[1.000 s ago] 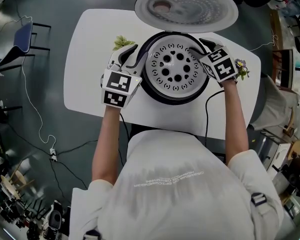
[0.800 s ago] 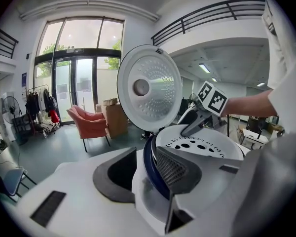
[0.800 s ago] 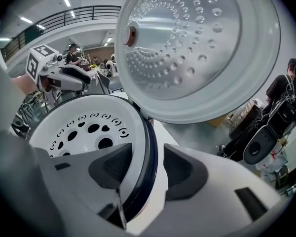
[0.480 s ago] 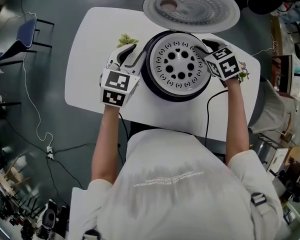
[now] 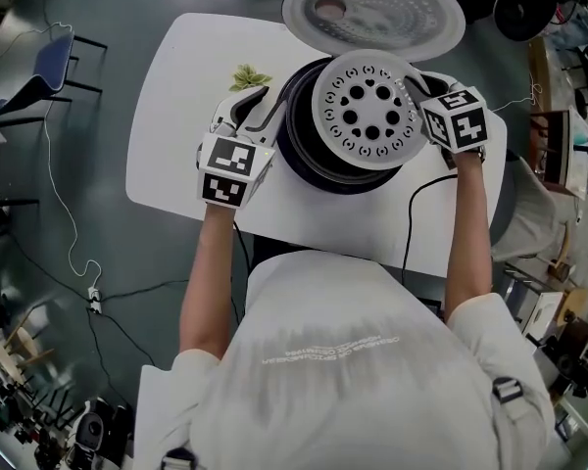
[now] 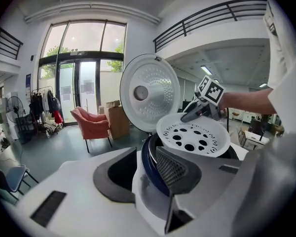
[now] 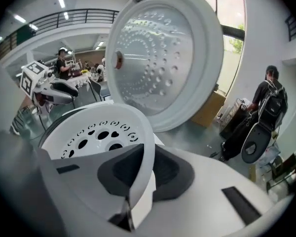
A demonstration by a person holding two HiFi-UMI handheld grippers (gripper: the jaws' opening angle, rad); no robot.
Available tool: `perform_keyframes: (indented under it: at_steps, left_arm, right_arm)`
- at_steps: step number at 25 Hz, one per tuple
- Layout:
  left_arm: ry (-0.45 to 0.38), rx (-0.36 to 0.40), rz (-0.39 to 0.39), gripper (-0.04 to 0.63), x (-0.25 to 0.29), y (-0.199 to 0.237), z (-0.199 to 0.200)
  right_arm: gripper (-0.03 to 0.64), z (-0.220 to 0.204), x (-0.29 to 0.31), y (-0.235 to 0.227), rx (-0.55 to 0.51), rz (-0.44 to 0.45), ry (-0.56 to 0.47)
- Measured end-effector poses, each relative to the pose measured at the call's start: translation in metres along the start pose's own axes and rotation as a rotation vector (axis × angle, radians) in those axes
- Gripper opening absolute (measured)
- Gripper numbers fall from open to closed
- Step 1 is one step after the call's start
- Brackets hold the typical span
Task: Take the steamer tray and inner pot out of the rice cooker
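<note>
The white perforated steamer tray [image 5: 367,111] hangs tilted above the open dark-blue rice cooker [image 5: 299,155]. My right gripper [image 5: 413,90] pinches its right rim, and its jaws are closing with the rim between them. In the right gripper view the tray's edge [image 7: 144,147] runs into the right gripper [image 7: 138,181]. My left gripper [image 5: 263,109] straddles the cooker's left rim. The blue wall [image 6: 148,162] stands between the left gripper's [image 6: 149,177] fingers, one inside and one outside. The inner pot is mostly hidden under the tray.
The cooker's lid [image 5: 372,13] stands open at the far side. The white table [image 5: 176,96] also bears a green sprig [image 5: 247,74], and a black cable [image 5: 408,218] trails off its near edge. A chair [image 5: 47,71] stands at the left.
The steamer tray has risen out of the cooker and tilted, moving up and right with the right gripper on its rim. The left gripper stays at the cooker's left rim.
</note>
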State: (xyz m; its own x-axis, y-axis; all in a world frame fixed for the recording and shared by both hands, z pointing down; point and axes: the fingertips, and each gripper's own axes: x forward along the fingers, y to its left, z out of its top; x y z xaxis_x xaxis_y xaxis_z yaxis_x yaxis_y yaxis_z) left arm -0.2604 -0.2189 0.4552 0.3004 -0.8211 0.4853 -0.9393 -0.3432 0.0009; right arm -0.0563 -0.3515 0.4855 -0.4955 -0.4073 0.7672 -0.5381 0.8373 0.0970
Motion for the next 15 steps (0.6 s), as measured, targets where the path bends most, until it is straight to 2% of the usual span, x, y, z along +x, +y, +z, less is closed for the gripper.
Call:
perform_keyframes:
  at_steps: [7, 15]
  left_arm:
    - [-0.017, 0.024, -0.038, 0.135, 0.003, -0.008, 0.009]
    - [-0.043, 0.075, -0.101, 0.135, 0.002, -0.017, 0.027]
  right_arm:
    - [0.046, -0.010, -0.018, -0.005, 0.219, 0.041, -0.070]
    - [0.048, -0.032, -0.051, -0.009, 0.382, 0.000, -0.131]
